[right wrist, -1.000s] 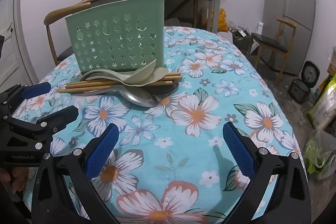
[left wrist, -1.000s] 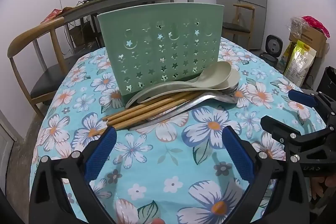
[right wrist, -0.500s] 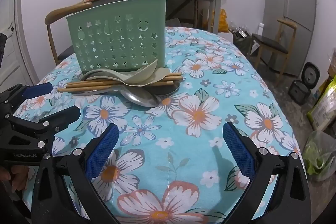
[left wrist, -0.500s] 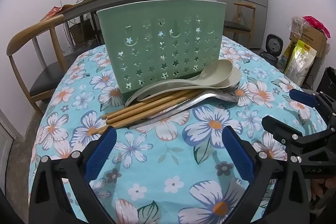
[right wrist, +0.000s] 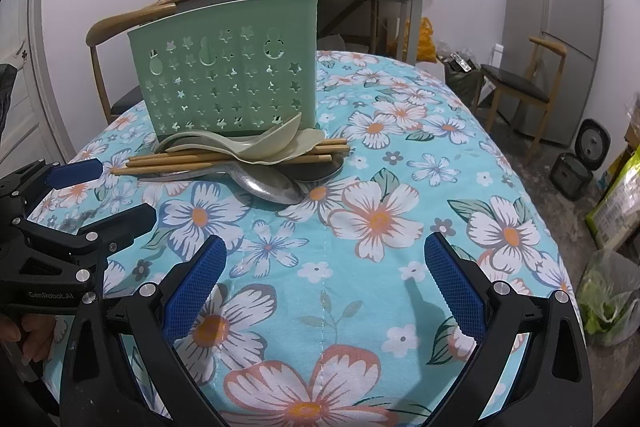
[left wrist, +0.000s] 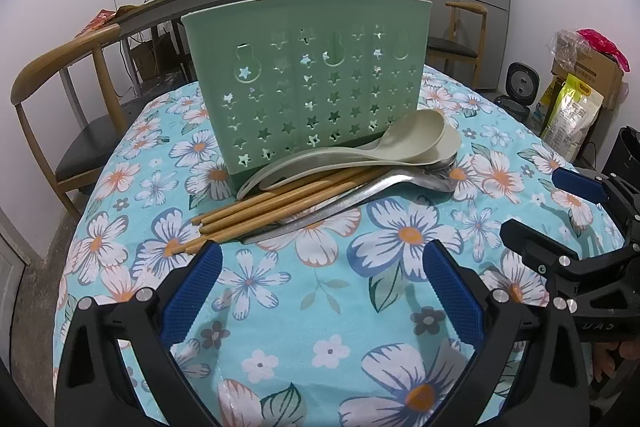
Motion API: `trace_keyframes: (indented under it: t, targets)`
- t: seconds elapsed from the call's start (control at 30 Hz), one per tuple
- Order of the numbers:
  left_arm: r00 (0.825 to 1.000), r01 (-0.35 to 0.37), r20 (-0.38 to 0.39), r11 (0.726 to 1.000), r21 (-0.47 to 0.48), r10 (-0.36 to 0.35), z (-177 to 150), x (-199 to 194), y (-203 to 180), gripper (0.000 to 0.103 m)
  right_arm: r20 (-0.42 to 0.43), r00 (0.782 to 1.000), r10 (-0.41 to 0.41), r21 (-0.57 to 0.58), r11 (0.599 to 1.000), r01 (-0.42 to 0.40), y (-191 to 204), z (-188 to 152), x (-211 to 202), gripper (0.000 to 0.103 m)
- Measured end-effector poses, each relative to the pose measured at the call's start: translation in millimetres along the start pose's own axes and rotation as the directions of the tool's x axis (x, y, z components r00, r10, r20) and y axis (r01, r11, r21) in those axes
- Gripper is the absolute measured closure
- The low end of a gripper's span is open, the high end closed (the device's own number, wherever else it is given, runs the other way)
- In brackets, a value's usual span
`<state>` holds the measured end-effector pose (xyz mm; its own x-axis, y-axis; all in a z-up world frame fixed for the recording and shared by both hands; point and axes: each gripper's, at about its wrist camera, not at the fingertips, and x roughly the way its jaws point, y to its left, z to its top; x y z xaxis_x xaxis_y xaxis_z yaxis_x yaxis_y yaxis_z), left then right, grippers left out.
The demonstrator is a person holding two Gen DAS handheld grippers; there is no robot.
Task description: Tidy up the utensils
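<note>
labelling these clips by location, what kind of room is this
Most likely a home dining area or kitchen: a table under a floral tablecloth holds a green utensil holder with spoons and chopsticks in front of it, a refrigerator stands by the wall, and wooden chairs are nearby.

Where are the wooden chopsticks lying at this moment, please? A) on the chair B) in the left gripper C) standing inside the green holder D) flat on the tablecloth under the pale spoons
D: the chopsticks lie flat on the tablecloth, beneath the pale spoons, in front of the green holder.
</note>
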<state>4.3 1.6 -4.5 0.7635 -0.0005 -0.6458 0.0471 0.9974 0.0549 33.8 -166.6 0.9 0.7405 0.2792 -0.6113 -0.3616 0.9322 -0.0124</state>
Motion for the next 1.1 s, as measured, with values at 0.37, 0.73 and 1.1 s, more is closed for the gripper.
trace_keyframes:
  t: [0.37, 0.73, 1.1]
  targets:
    - [1.000, 0.001, 0.000, 1.000, 0.000, -0.001, 0.2, 0.7, 0.4, 0.005, -0.001, 1.000, 0.002, 0.000, 1.000, -0.002, 1.9, -0.6, 1.3, 0.008]
    - [1.000, 0.001, -0.001, 1.000, 0.000, -0.001, 0.4, 0.7, 0.6, 0.005, -0.001, 1.000, 0.002, 0.000, 1.000, -0.002, 1.9, -0.6, 1.3, 0.008]
    - [1.000, 0.002, -0.002, 1.000, 0.000, -0.002, 0.5, 1.2, 0.5, 0.005, -0.002, 1.000, -0.001, 0.002, 1.000, 0.001, 2.4, -1.0, 1.2, 0.008]
